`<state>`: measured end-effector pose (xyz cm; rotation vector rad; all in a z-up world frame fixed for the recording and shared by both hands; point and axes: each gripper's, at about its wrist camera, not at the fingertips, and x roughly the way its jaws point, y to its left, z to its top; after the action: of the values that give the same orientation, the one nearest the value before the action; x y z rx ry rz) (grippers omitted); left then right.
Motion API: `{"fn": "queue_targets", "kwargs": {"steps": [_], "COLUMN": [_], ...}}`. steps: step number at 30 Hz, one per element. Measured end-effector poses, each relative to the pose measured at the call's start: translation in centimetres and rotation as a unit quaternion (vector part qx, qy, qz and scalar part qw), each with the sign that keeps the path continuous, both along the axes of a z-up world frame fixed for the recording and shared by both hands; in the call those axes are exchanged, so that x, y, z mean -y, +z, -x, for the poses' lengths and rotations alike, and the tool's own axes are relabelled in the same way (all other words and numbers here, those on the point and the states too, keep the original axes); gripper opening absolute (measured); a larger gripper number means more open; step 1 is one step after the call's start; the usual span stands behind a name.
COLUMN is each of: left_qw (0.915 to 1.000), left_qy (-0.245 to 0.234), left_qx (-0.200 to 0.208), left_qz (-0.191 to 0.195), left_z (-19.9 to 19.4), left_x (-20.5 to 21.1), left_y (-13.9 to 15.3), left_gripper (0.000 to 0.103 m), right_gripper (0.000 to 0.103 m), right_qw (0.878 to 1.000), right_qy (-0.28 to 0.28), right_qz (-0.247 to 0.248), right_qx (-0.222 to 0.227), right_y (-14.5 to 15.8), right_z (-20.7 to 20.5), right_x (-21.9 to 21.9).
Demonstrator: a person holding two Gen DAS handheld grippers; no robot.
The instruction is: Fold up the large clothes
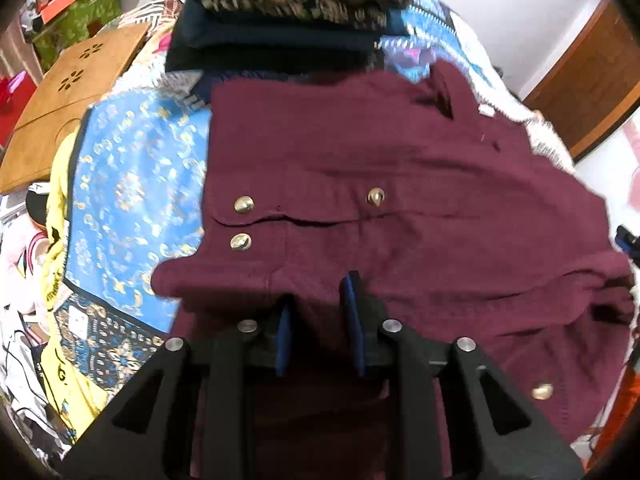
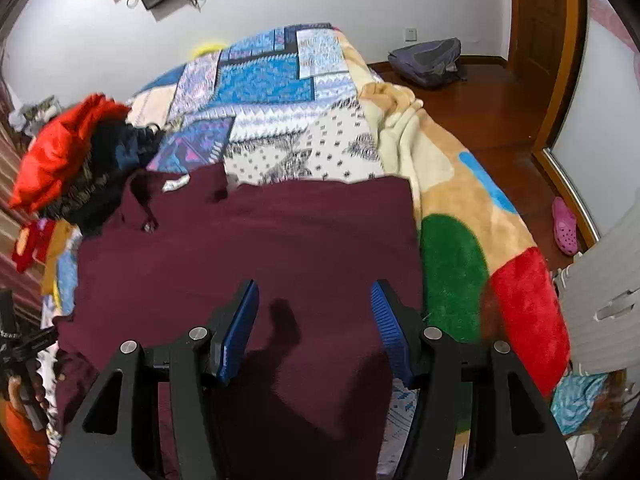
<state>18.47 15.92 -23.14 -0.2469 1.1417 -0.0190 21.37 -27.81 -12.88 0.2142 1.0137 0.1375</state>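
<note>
The maroon garment (image 2: pixel 256 248) lies flat across the near part of the bed (image 2: pixel 328 136), and the patterned bedspread beyond its far edge is open, so a gripper could pass over that stretch freely. At the garment's collar end a heap of clothes (image 2: pixel 76 168), red on top and dark below, rises just beside it and blocks that side. On the opposite side a thick fleece blanket (image 2: pixel 452 208) lies bunched along the bed edge, touching the garment's border.
</note>
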Motion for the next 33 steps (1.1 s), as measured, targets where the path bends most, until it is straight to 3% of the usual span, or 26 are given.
{"fn": "queue_targets", "kwargs": {"steps": [2,3,6,9,11,14,18,20,23,27,28,29,31,32,33], "left_qw": [0.9999,0.9990,0.9924,0.9895,0.9904,0.9934,0.9942,0.9942,0.9944,0.9960,0.9962,0.9963,0.9970,0.9972,0.9977], "left_qy": [0.010,0.028,0.056,0.077,0.085,0.094,0.088,0.085,0.085,0.069,0.067,0.065,0.054,0.051,0.055], "left_qx": [0.014,0.029,0.078,0.090,0.089,0.065,0.032,0.010,0.000,0.027,0.030,0.032,0.033,0.032,0.033], "left_qz": [0.001,-0.021,-0.076,-0.083,-0.063,-0.004,0.055,0.065,0.063,0.050,0.047,0.045,0.045,0.045,0.023], "left_z": [0.3,0.5,1.0,0.4,-0.9,-3.4,-6.4,-8.1,-9.6,-10.5,-10.8,-11.0,-11.6,-11.8,-12.0], "left_x": [-0.9,-1.5,-2.9,-5.0,-6.9,-9.1,-9.5,-9.6,-9.8,-9.2,-9.0,-8.8,-8.2,-8.0,-7.6], "left_y": [1.4,2.4,5.1,5.6,5.0,2.3,-2.0,-4.0,-5.8,-5.5,-5.6,-5.6,-5.5,-5.5,-5.4], "left_gripper": [0.045,0.063,0.071,0.080,0.080,0.080,0.080,0.080,0.079,0.079,0.075,0.070,0.033,0.029,0.022], "right_gripper": [0.055,0.055,0.055,0.055,0.055,0.055,0.055,0.055,0.056,0.056,0.055,0.048,0.034,0.022,0.017], "right_qw": [1.000,1.000,0.999,0.998,0.998,0.997,0.992,0.992,0.991,0.988,0.988,0.988,0.990,0.991,0.993], "right_qy": [-0.008,-0.013,-0.031,-0.048,-0.055,-0.061,-0.068,-0.071,-0.072,-0.071,-0.073,-0.076,-0.081,-0.086,-0.087], "right_qz": [-0.004,-0.004,-0.007,-0.013,-0.019,-0.044,-0.101,-0.100,-0.099,-0.117,-0.119,-0.120,-0.107,-0.095,-0.080], "right_qx": [0.009,0.014,0.026,0.028,0.021,0.002,-0.032,-0.040,-0.049,-0.071,-0.071,-0.065,-0.049,-0.039,-0.030], "right_y": [0.7,1.0,2.0,2.1,1.7,0.6,-1.4,-2.1,-2.8,-4.3,-4.5,-4.5,-4.0,-3.5,-3.0], "right_z": [0.1,0.2,0.4,0.3,0.0,-0.5,-1.1,-1.6,-2.3,-3.5,-3.8,-4.0,-4.3,-4.4,-4.5], "right_x": [0.5,0.9,2.0,3.0,3.5,3.9,4.2,4.1,4.2,4.6,4.7,4.7,4.5,4.3,4.1]}}
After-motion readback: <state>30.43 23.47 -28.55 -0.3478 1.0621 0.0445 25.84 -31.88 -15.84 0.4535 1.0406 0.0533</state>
